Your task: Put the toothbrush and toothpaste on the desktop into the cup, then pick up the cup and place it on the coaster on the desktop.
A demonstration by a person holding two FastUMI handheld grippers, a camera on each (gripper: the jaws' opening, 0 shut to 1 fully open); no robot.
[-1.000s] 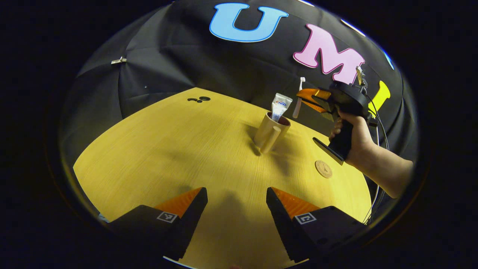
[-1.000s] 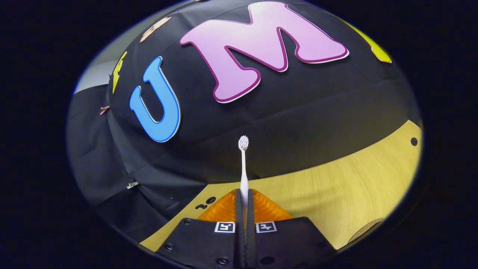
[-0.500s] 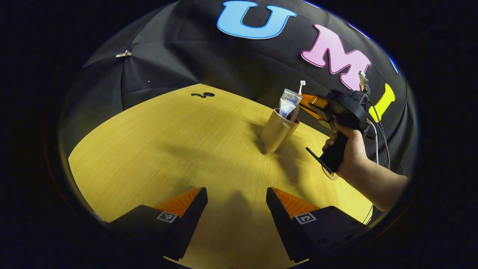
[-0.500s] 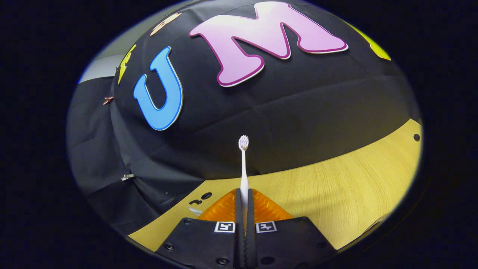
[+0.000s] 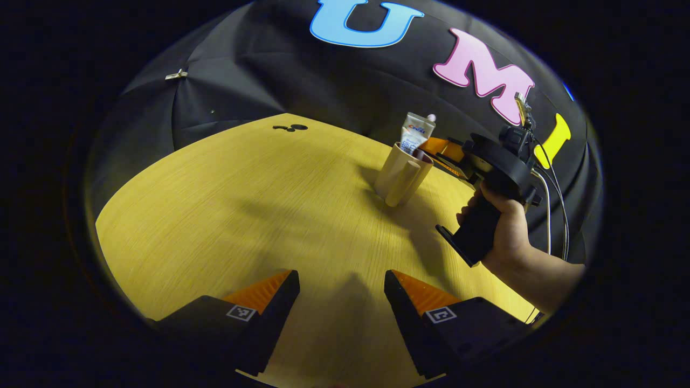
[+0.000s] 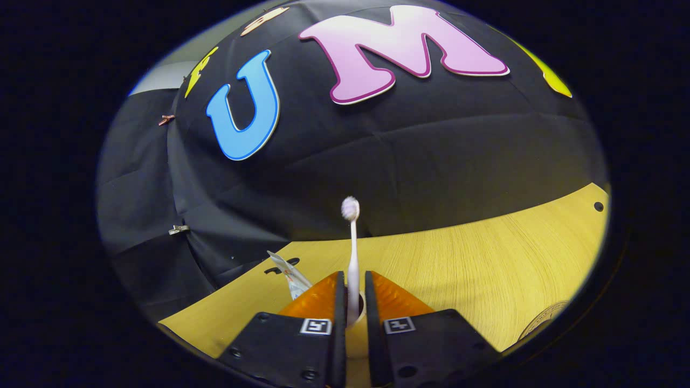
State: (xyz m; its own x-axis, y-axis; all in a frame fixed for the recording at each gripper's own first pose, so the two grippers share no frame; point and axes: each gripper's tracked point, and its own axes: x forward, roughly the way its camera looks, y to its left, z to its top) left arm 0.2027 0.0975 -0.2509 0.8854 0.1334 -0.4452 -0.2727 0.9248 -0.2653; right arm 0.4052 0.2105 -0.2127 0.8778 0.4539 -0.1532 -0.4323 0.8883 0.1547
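Beige cup (image 5: 401, 172) already has the toothpaste (image 5: 415, 132); right gripper (image 6: 353, 302) jaws narrowly parted, releasing the toothbrush (image 6: 351, 237) into it. Left gripper (image 5: 339, 296) jaws wide. Next: grab cup, go for coaster (image 6: 550, 318).

The left gripper (image 5: 341, 302) hovers low and near, jaws wide apart. The right gripper (image 6: 353, 293), far right, is slightly parted, gripped by a hand (image 5: 501, 226).

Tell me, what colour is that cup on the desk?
The cup is beige outside and dark brown inside. The left gripper view shows it best.
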